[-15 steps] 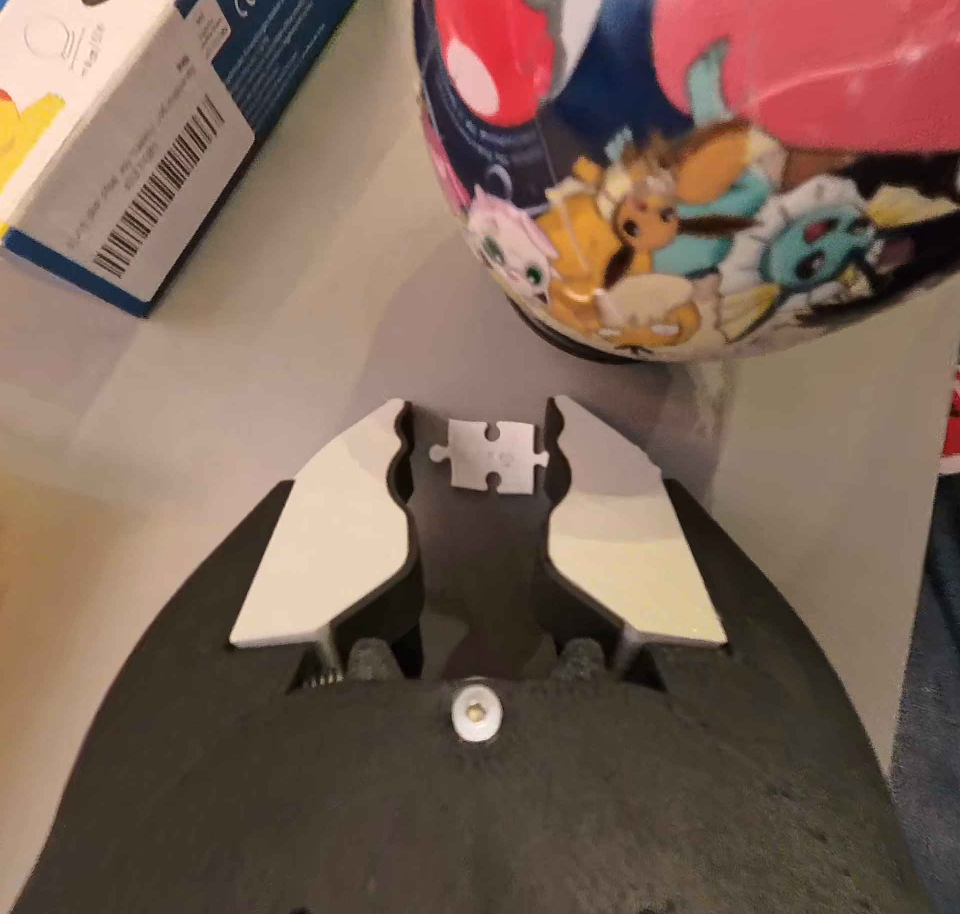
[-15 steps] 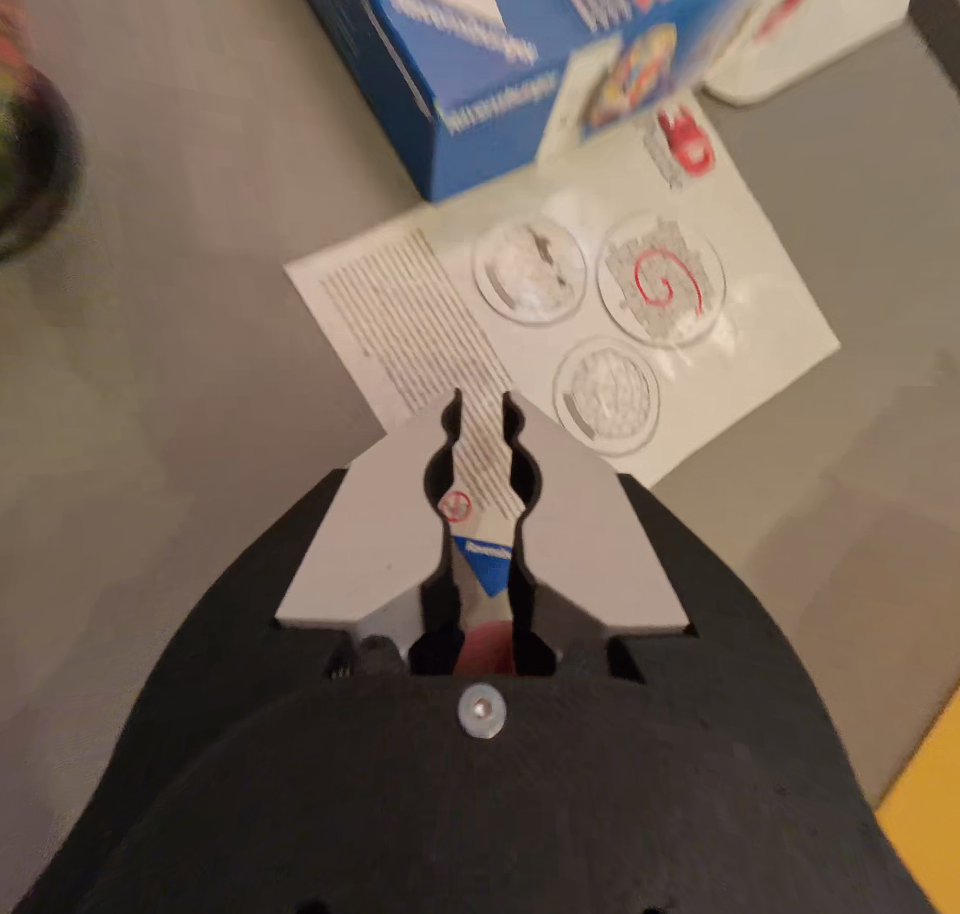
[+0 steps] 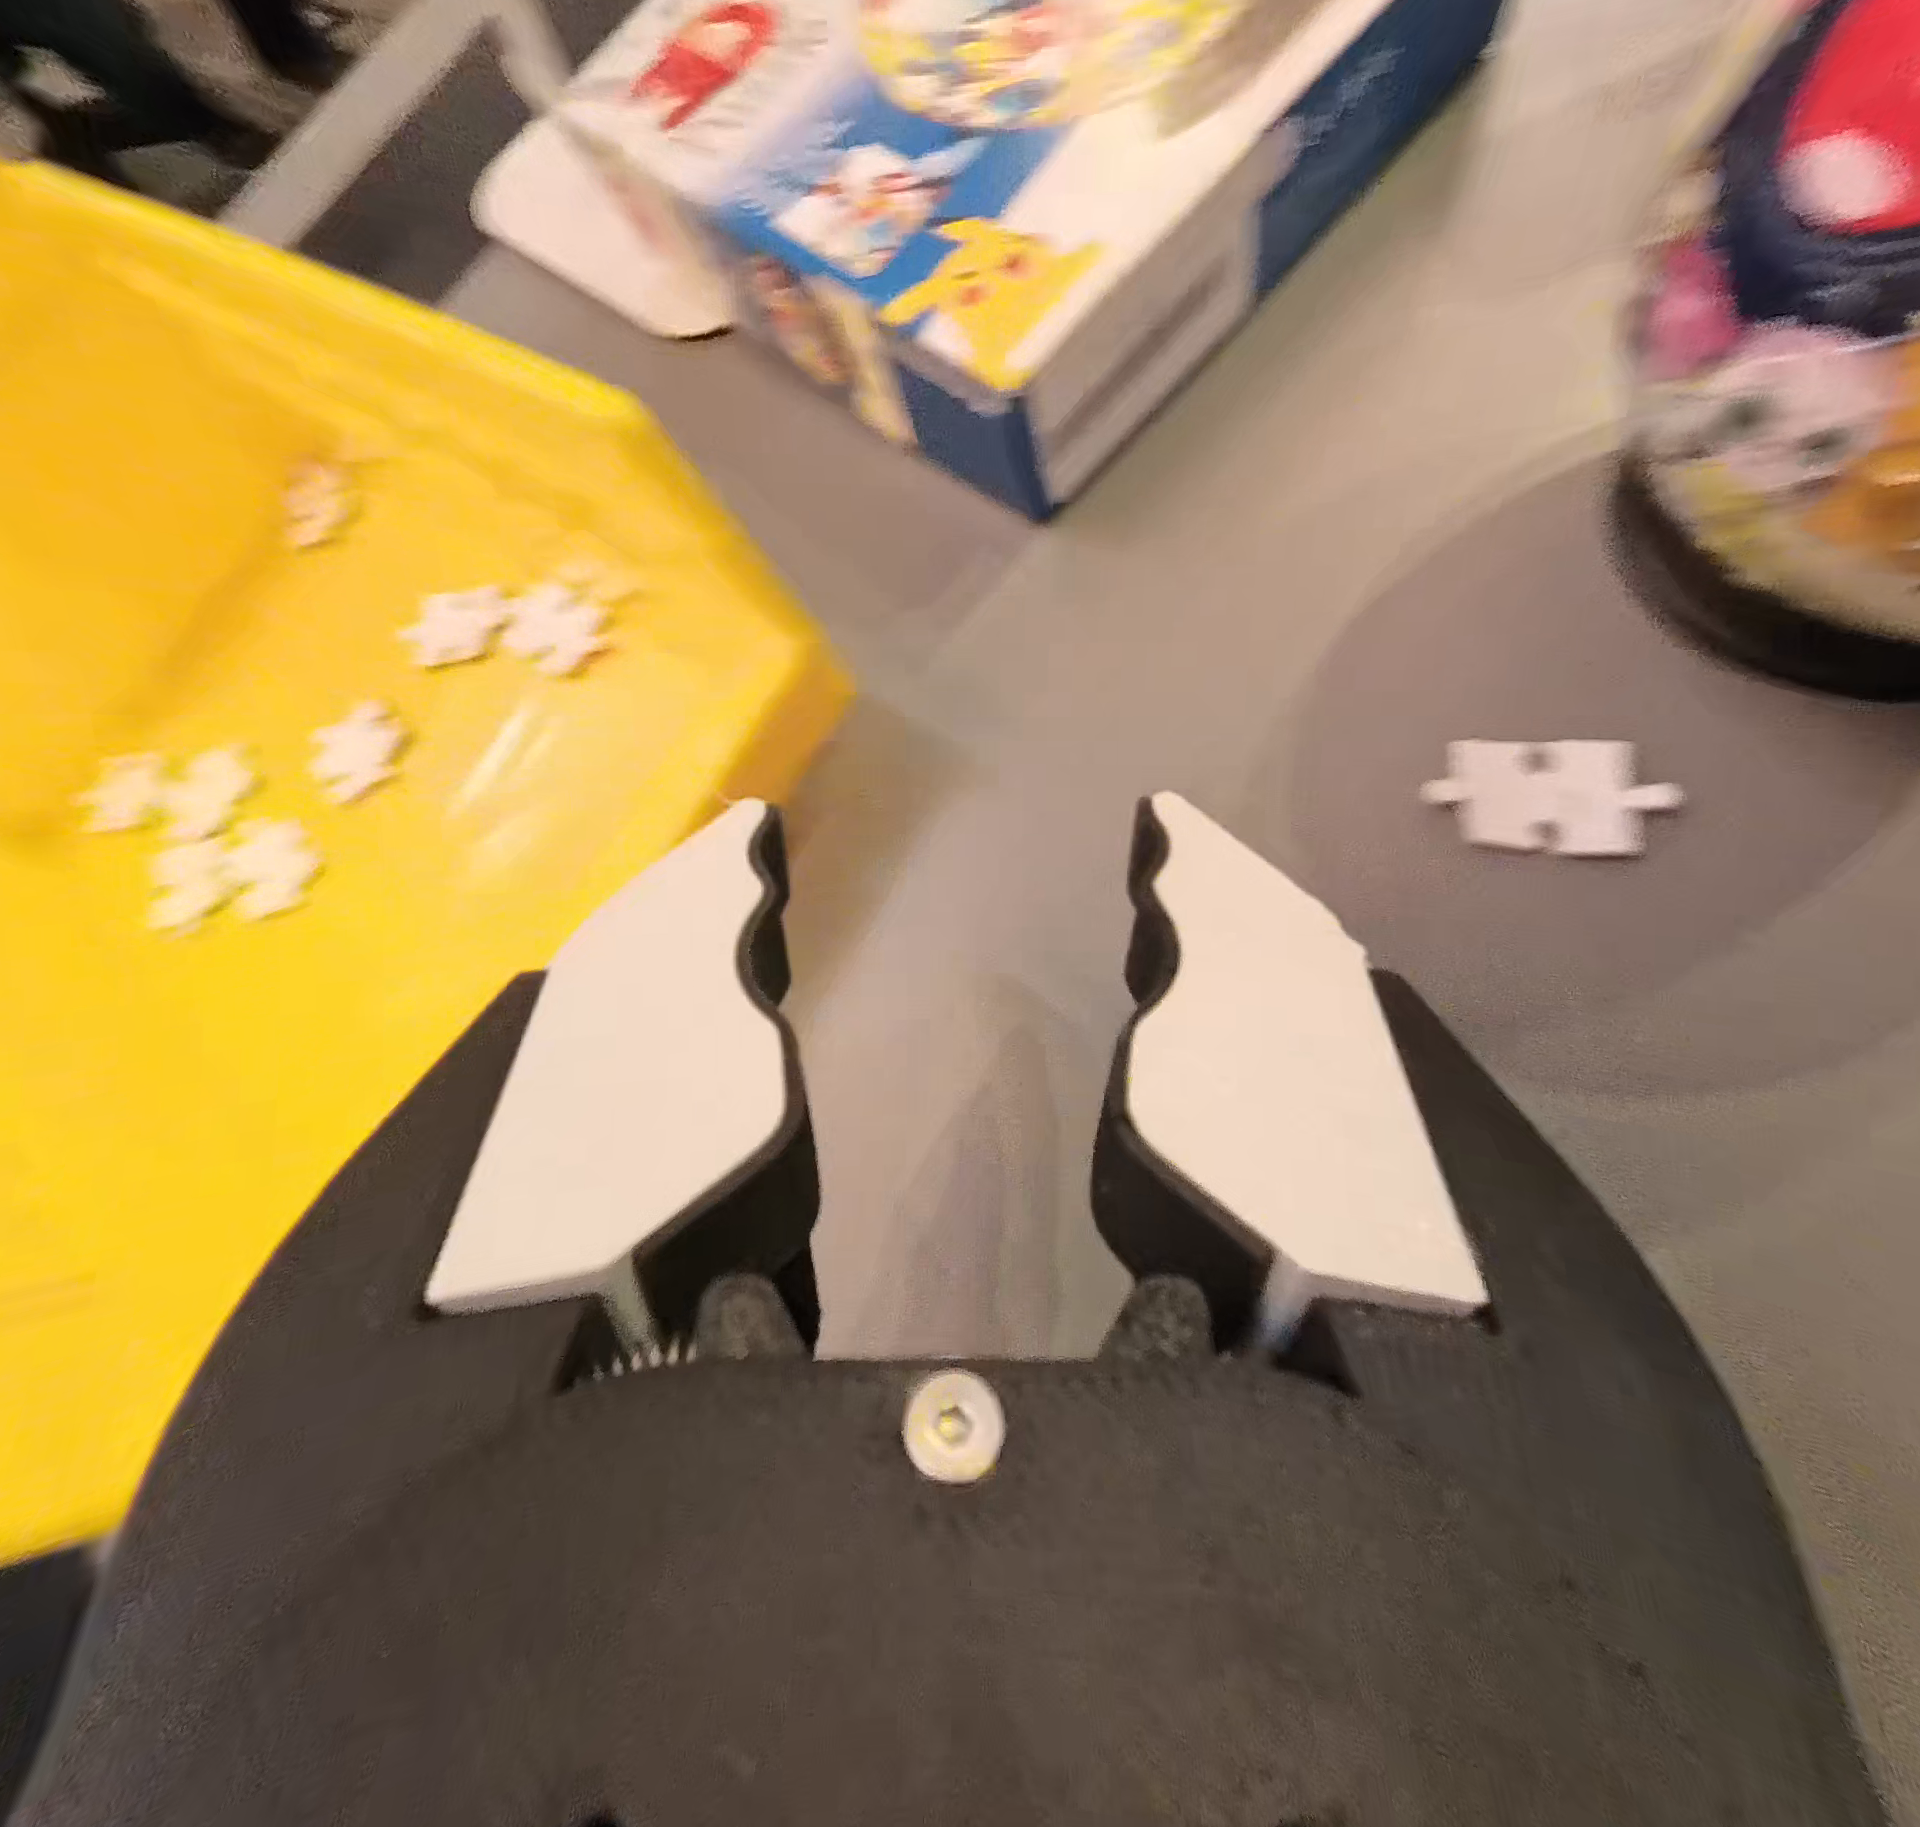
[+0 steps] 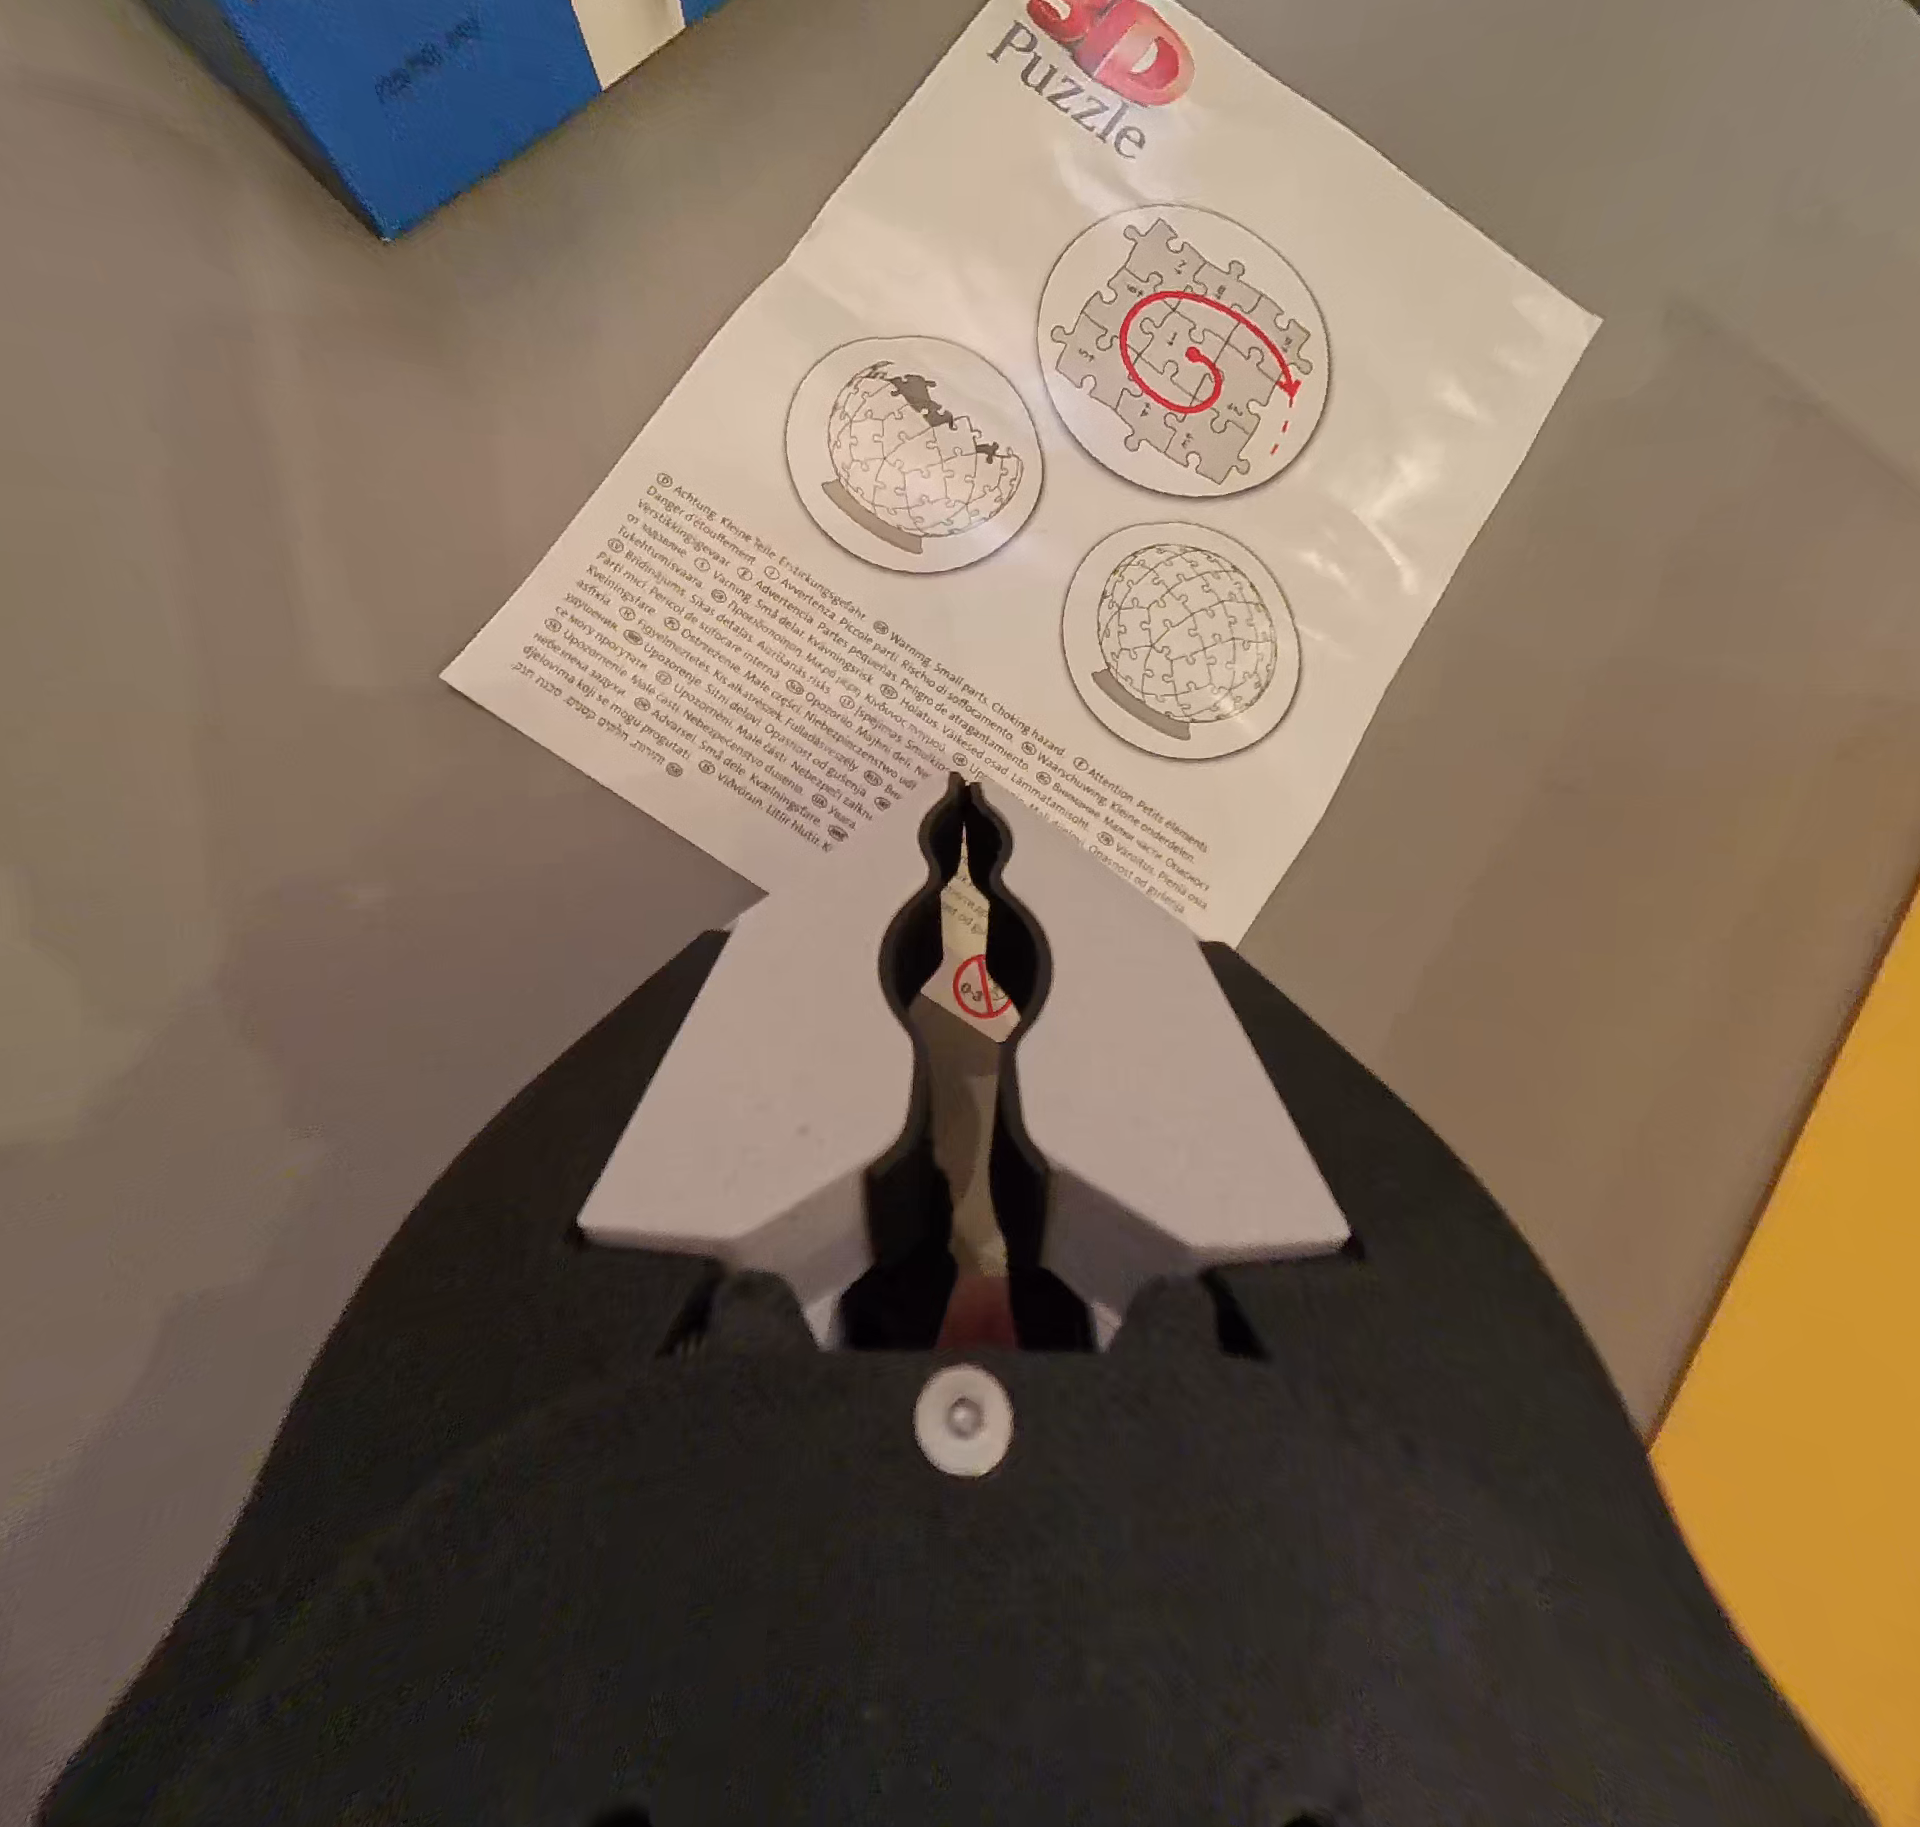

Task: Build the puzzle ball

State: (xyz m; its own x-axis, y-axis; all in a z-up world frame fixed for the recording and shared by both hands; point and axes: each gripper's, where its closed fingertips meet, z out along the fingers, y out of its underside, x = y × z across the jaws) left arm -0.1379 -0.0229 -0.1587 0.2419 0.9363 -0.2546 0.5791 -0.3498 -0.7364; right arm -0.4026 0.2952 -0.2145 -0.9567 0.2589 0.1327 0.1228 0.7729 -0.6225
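1. The left gripper hovers over bare grey tabletop, its jaws spread apart and empty, with open room straight ahead of the tips.
2. To its left, the rim of the yellow tray comes close to the left fingertip; loose white pieces lie inside.
3. A white joined puzzle piece lies flat on the tabletop to the right, apart from the jaws and near the puzzle ball on its dark stand at the right edge.
4. The blue puzzle box sits farther back.
5. The right gripper has its jaws pressed together at the tips, over the lower edge of the instruction leaflet.
6. Half a second earlier the piece lay between the left jaws below the ball; the gripper has since swung left. The right jaws were slightly parted then.
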